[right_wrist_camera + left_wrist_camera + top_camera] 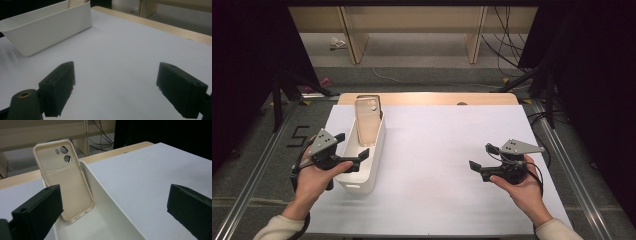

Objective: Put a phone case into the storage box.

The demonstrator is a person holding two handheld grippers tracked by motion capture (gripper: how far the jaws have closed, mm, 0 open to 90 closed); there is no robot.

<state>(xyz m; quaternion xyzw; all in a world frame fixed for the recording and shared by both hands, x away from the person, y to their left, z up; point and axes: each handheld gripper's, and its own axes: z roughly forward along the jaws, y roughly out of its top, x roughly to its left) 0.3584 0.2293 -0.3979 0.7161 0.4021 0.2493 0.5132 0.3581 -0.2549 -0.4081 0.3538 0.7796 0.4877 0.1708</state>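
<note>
Straddling bin [371, 165] rim, left tongs [353, 150] spread

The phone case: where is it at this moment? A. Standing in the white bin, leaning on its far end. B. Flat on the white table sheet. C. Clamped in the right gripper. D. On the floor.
A: the phone case stands tilted inside the white bin, unheld.

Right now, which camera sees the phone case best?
The left gripper view: the beige phone case is close and big, leaning in the white bin, camera holes clear. The high view shows it small and far; the right gripper view catches just its top edge.
</note>
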